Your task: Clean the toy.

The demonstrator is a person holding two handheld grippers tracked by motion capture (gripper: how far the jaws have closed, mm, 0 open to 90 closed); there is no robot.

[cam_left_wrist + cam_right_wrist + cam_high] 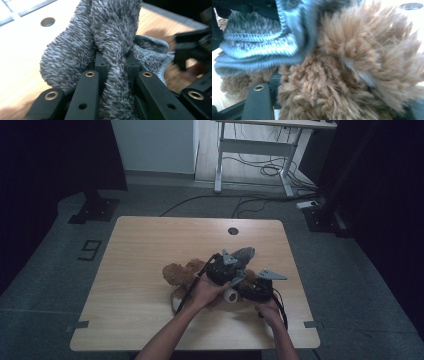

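Dressing a plush toy, mid-stage. My left claw (113, 62) is clenched on a fold of the grey sock (100, 37) and holds it lifted over the middle of the worktop (150, 250); in the high view the sock (242, 253) juts out just beyond that claw. My right claw (322, 100) grasps the brown plush toy (362, 62), its fur packed between the jaws. In the right claw's view the sock's ribbed cuff (262, 47) lies against the fur, touching it. I judge the sock gripped and brought to the toy, but I cannot tell whether any part has entered the cuff; pulling it on is left. Count: one sock, one toy (177, 272), two claws.
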